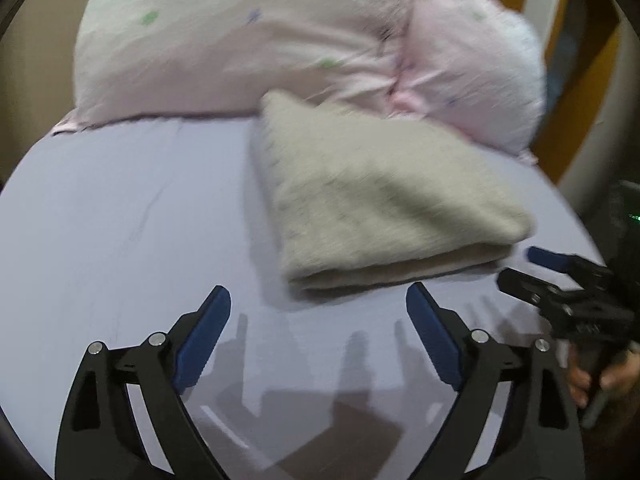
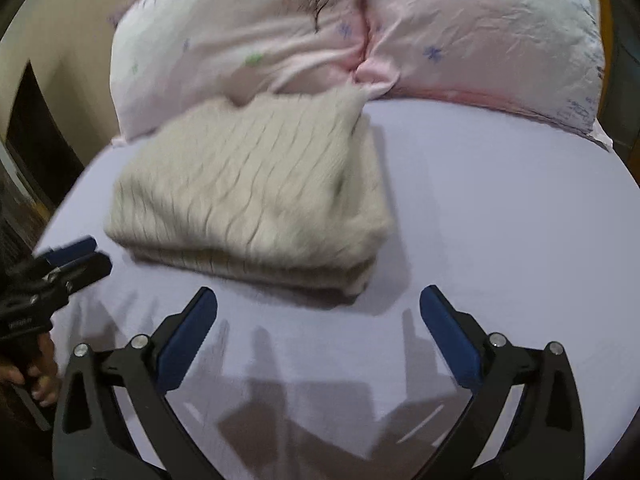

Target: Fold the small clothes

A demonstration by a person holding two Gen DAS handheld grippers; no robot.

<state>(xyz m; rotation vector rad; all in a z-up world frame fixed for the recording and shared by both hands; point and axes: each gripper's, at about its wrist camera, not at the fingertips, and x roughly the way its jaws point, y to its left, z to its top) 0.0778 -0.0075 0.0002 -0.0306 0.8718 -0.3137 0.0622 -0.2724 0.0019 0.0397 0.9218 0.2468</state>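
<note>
A beige knitted garment [image 1: 384,200] lies folded into a thick rectangle on the lilac bed sheet [image 1: 120,208]; it also shows in the right wrist view [image 2: 252,192]. My left gripper [image 1: 318,300] is open and empty, just in front of the garment's near edge, above the sheet. My right gripper [image 2: 318,300] is open and empty, just in front of the garment's near right corner. The right gripper shows at the right edge of the left wrist view [image 1: 520,266], the left gripper at the left edge of the right wrist view [image 2: 92,254].
Two pink patterned pillows [image 2: 248,36] [image 2: 480,32] lie at the back of the bed, the garment's far edge touching them. A wooden frame [image 1: 560,92] stands beyond the bed on the right, a dark opening [image 2: 36,140] on the left.
</note>
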